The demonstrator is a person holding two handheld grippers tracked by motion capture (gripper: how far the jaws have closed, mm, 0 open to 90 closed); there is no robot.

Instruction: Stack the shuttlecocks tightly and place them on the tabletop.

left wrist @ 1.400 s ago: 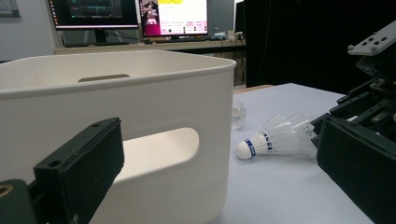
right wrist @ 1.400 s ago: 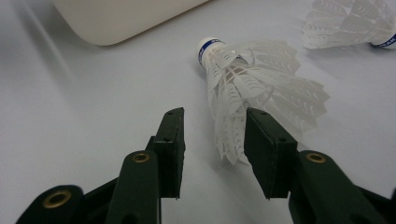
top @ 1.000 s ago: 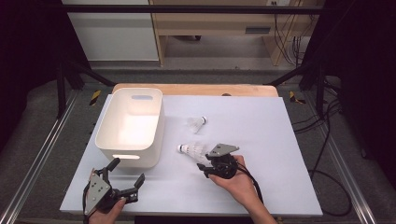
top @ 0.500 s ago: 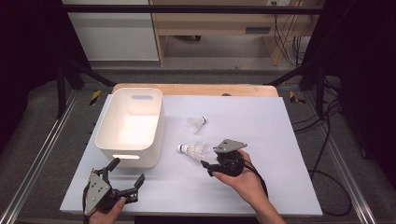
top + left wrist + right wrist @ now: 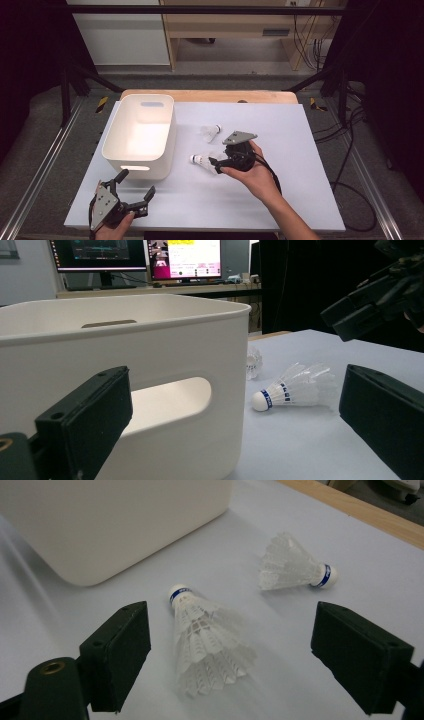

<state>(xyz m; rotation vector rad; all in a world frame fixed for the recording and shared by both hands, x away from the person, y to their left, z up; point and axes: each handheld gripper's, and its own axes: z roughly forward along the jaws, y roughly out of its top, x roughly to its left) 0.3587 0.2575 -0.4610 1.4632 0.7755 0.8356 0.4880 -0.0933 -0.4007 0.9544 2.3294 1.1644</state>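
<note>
Jaws on my right gripper (image 5: 216, 163) have just been opening, and they now stand wide apart with the nearer shuttlecock (image 5: 205, 642) lying between them, untouched by either pad. Against the earlier high view, that gripper has lifted a little off the table (image 5: 300, 200) while the shuttlecock has kept its place near the middle, cork pointing at the white bin (image 5: 122, 162) on the left side. I read this as a release or a missed grip, so nothing has gone into the bin yet. A second shuttlecock (image 5: 212, 131) lies further toward the far edge. My left gripper (image 5: 131, 192) rests at the near left corner, jaws spread and empty.
</note>
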